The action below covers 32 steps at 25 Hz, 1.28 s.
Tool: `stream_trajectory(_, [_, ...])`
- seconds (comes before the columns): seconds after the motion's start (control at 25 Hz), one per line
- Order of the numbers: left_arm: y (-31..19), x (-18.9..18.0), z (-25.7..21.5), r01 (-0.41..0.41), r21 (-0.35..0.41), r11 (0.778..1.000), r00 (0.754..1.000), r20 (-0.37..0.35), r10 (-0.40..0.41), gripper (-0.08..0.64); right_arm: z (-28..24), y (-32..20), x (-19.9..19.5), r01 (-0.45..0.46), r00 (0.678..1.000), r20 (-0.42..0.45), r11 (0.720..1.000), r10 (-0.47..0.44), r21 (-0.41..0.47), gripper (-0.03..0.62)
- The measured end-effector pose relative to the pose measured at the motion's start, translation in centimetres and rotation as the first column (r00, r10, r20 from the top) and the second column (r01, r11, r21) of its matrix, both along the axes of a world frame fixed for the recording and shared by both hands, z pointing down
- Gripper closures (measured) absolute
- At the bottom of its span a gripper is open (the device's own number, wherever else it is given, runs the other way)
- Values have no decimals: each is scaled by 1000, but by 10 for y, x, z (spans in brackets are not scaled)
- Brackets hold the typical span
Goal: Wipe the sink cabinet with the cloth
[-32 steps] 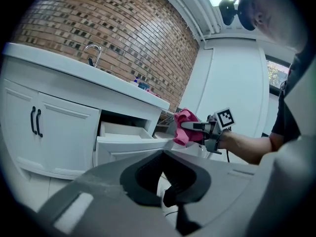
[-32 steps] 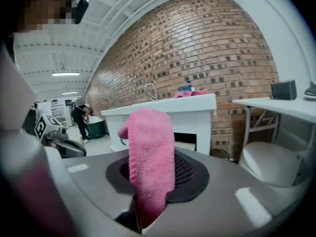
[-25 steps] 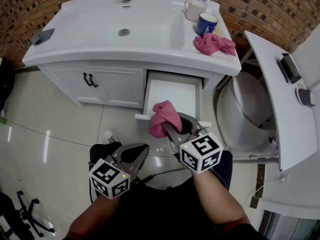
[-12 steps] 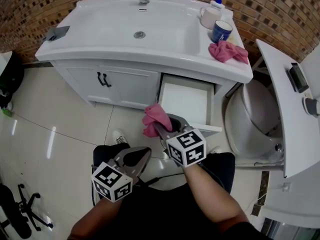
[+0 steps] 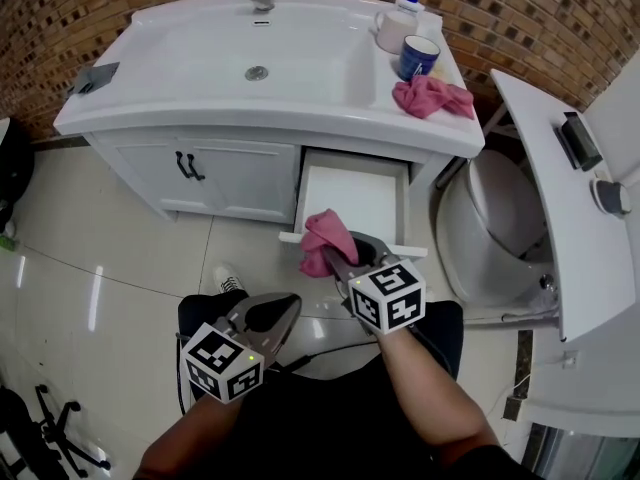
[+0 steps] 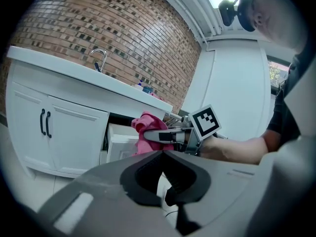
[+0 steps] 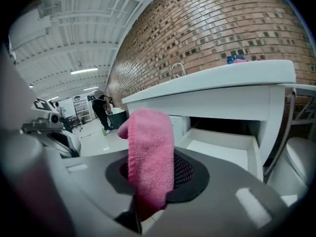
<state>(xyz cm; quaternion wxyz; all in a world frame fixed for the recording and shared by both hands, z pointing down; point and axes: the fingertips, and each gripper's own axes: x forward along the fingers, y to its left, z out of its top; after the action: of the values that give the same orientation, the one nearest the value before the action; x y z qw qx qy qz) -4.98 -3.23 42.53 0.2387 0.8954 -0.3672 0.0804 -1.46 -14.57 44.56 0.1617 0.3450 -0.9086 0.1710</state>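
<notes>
Sink cabinet (image 5: 235, 173) seen from above, its two doors shut and its right-hand drawer (image 5: 352, 196) pulled out toward the person; in the head view the drawer's front edge is partly covered by the pink cloth (image 5: 322, 240). Tiled floor (image 5: 90, 258) lies open to the left of the drawer and in front of the doors. The toilet (image 5: 490, 228) stands close beside the drawer's right side, leaving only a narrow gap there. The right hand-held gripper (image 5: 343, 260) is clamped on the cloth, which stands up out of the jaws and folds over their tip in front of the open drawer; whether it touches the drawer front cannot be told. The left hand-held gripper (image 5: 283, 306) is lower and nearer the person, jaws together with nothing between them, touching nothing. On the white tabletop (image 5: 170, 98), right of the basin, a second pink cloth (image 5: 432, 96) lies just beside a blue mug (image 5: 416, 55). Each marker cube (image 5: 388, 296) carries black-and-white square patterns; print on the pump bottle (image 5: 404, 3) is too small to read.
</notes>
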Motion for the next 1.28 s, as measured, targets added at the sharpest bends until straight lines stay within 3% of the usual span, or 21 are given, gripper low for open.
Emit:
stream_trajectory(0.4, [-2, 14, -1, -27, 7, 1000, 1000, -8, 27, 555, 4, -2, 91, -140, 989, -47, 990, 139, -32, 497])
stream_trajectory(0.8, [-1, 18, 2, -28, 1, 1000, 1000, -4, 28, 555, 13, -2, 204, -332, 941, -91, 940, 325, -75, 497])
stream_trajectory(0.96, [-2, 20, 2, -34, 1, 999, 999, -5, 34, 555, 16, -1, 220, -367, 928, -97, 926, 359, -86, 497])
stream_trajectory(1.28, [-9, 21, 1, -36, 8, 999, 999, -9, 36, 555, -7, -1, 211, -330, 942, -78, 943, 325, -52, 497])
